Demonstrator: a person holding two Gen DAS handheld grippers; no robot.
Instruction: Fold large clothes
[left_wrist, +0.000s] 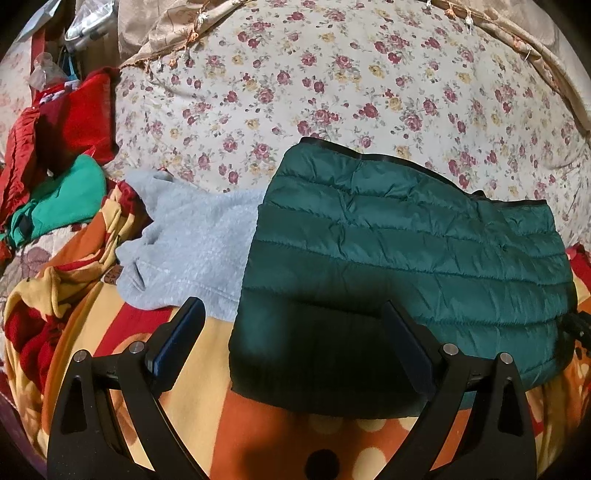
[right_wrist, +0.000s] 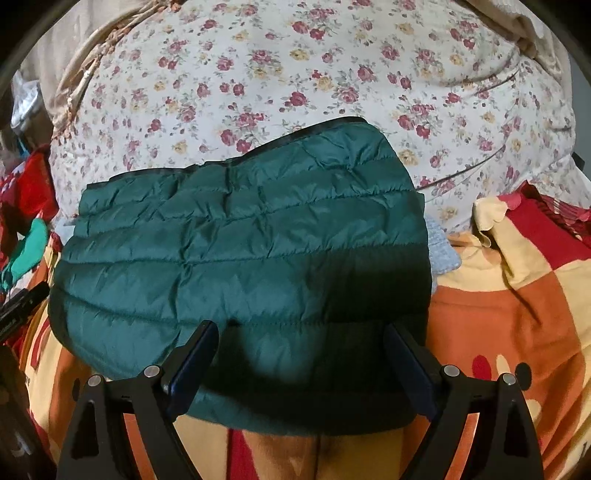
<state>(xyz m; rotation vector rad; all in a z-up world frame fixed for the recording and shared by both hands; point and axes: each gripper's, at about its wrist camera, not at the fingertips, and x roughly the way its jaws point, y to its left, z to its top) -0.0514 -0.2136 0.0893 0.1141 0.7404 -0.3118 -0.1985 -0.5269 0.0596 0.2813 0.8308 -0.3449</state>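
The green quilted jacket lies folded into a compact rectangular pad on the bed, resting on the orange/yellow/red patterned blanket, w/ its far edge reaching the floral quilt. Long axis runs roughly left-right across both views; the quilting seams run parallel to that axis. The black-trimmed edge faces away from the cameras, the rounded fold edge faces toward them.

Left tongs: jaws spread wide, nothing gripped; positioned above the jacket's left near corner, one finger over the blanket, one over the jacket.

Right tongs: jaws spread wide, nothing gripped; both fingers sit above the jacket's near edge. Contact w/ fabric cannot be determined.

A grey fleece garment lies just beside the jacket's left end, partly under it. Red and green clothes are piled further left.
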